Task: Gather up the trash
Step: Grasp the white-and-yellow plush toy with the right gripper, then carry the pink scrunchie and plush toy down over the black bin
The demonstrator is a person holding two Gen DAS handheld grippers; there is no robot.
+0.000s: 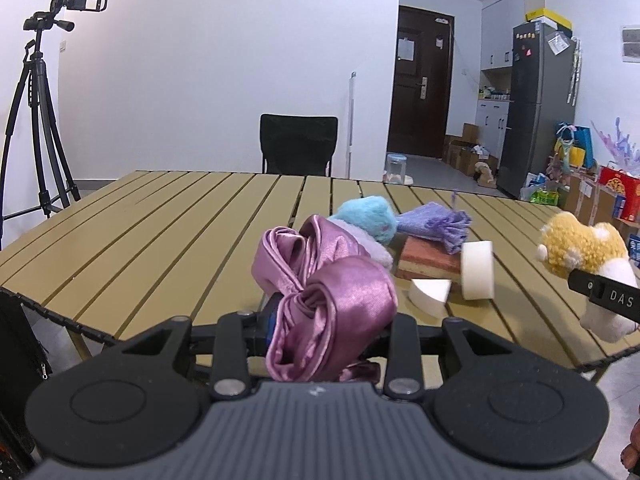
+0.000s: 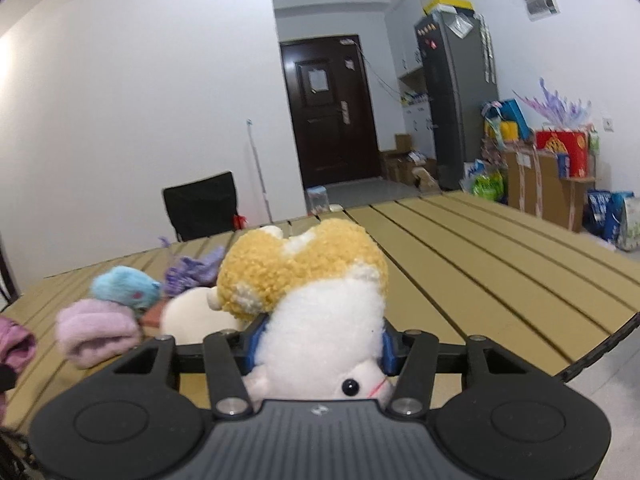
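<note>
The left gripper (image 1: 320, 320) is clamped on a bunched purple satin cloth (image 1: 326, 288), above the slatted table's (image 1: 160, 224) near edge. The right gripper (image 2: 320, 350) squeezes a yellow-and-white plush toy (image 2: 316, 292) over that edge. Left of the toy lies a clutter pile; right of it, bare slats run to the far edge.

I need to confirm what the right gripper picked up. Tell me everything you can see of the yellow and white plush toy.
The plush toy is a small stuffed animal: curly yellow fleece over the far part, white fleece nearer the camera, a black bead eye and a thin pink stitched mouth. It looks soft and squashed. The right gripper is closed on its white middle, blue-padded fingers pressing both sides. In the left wrist view it is held up above the slatted table.
</note>
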